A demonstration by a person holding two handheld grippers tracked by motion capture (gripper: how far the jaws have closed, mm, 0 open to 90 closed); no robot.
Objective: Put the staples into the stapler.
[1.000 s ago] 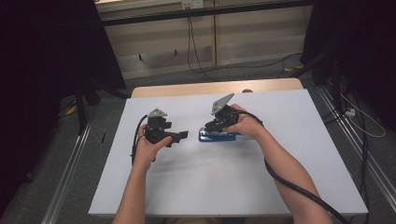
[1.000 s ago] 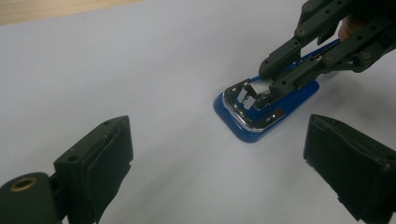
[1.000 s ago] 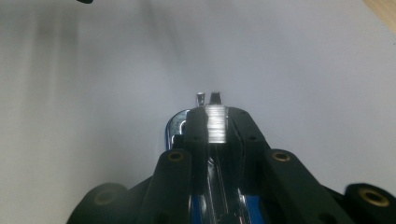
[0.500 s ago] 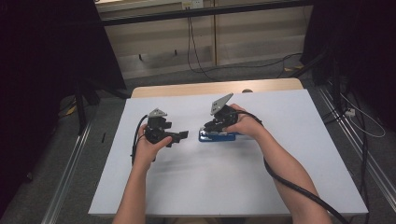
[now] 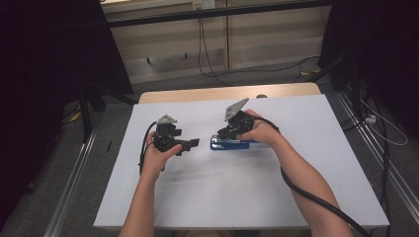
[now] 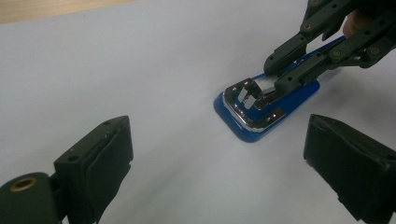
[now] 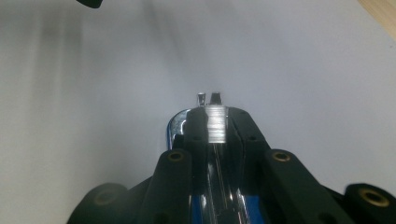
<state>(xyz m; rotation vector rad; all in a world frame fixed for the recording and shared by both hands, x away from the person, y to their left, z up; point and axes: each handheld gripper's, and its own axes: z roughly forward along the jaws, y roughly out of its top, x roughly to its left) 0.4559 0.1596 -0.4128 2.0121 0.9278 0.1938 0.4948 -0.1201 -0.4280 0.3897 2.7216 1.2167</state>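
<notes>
A blue stapler (image 5: pixel 231 144) with a chrome front lies flat on the white table top (image 5: pixel 296 192), right of centre. My right gripper (image 5: pixel 221 136) comes at it from the right and is shut on the stapler's silver metal arm. In the right gripper view the jaws (image 7: pixel 215 125) clamp that silver strip, with the stapler's blue and chrome base (image 7: pixel 176 125) beneath. My left gripper (image 5: pixel 193 143) is held just left of the stapler, pointing at it, open and holding nothing. In the left gripper view the stapler (image 6: pixel 252 119) lies ahead between the wide-apart jaws (image 6: pixel 222 140), with the right gripper (image 6: pixel 275 77) on it.
The white sheet covers a wooden table whose far edge (image 5: pixel 222 94) shows beyond it. Black frames and cables (image 5: pixel 207 49) stand on the floor around. A black cable (image 5: pixel 306 192) trails from the right gripper along the forearm.
</notes>
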